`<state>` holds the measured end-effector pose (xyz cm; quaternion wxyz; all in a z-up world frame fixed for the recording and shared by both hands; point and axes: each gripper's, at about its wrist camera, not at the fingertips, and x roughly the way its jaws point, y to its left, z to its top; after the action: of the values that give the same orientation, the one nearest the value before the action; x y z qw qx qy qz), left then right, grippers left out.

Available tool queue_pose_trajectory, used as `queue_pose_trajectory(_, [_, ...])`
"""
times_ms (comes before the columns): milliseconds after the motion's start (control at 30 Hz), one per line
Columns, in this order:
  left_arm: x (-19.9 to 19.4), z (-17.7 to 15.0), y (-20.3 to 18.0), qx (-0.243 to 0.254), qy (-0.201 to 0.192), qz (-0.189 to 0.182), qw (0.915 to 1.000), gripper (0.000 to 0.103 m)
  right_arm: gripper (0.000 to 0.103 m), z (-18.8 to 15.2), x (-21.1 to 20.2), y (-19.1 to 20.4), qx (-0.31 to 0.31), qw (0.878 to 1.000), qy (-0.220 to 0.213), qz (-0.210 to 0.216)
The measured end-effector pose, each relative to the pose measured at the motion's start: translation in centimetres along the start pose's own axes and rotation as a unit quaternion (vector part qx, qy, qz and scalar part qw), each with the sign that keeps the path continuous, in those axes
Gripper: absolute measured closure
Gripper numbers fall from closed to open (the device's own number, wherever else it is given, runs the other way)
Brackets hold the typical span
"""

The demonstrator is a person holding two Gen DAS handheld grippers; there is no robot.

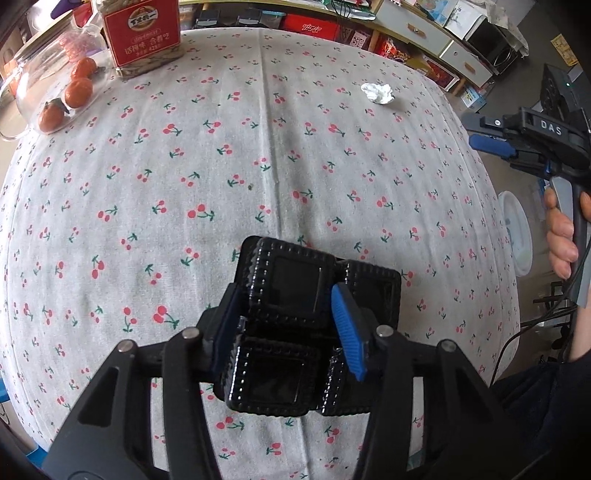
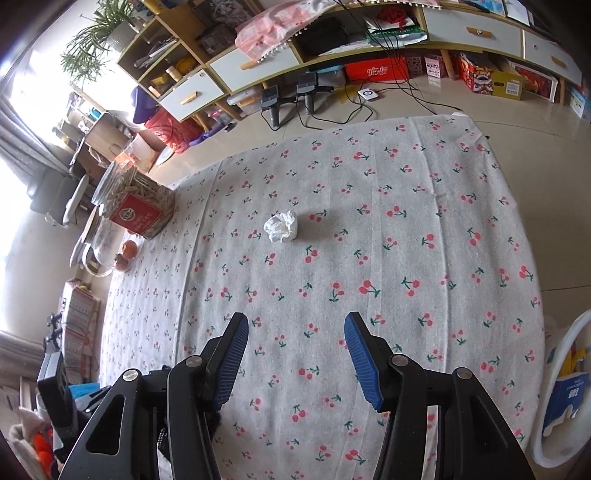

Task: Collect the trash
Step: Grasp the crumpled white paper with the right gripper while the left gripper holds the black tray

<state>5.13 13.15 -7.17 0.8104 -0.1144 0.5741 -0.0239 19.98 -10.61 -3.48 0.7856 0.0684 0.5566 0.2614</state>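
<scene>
left gripper [image 1: 291, 325] grips black plastic tray [image 1: 295, 332] over the cherry-print worktop [image 1: 258, 166]
right gripper [image 2: 295, 354] jaws stand wide, empty, near a crumpled tissue [image 2: 281, 226].

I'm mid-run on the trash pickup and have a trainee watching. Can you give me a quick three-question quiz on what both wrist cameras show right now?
1. True or false: the right gripper is holding the crumpled white tissue.
2. What lies between the left gripper fingers: (a) a tangerine, (b) a black plastic tray with square compartments, (c) a jar?
3. Fill in: the tangerines sit by the jar with the ____ label.

Key
1. False; its jaws stand apart and empty, and the tissue lies farther off on the cherry-print tablecloth.
2. b.
3. Red.
</scene>
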Motion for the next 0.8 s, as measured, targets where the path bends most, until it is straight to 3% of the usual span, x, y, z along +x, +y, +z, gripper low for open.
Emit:
queue_pose_trajectory(233, [-0.6, 0.1, 0.6, -0.017, -0.008, -0.037, 0.9992, 0.052, 0.047, 1.7, 3.6, 0.3, -0.002, 1.0, 0.003, -0.015])
queue_pose_trajectory(733, [-2.0, 0.3, 2.6, -0.054, -0.035, -0.048, 0.9968, 0.052, 0.048, 5.0, 9.7, 2.9, -0.035, 0.999, -0.025, -0.026])
queue_pose_trajectory(800, [-1.9, 0.4, 2.7, -0.055, -0.036, -0.044, 0.9969, 0.052, 0.057, 5.2, 10.0, 3.1, -0.038, 0.998, -0.032, -0.026])
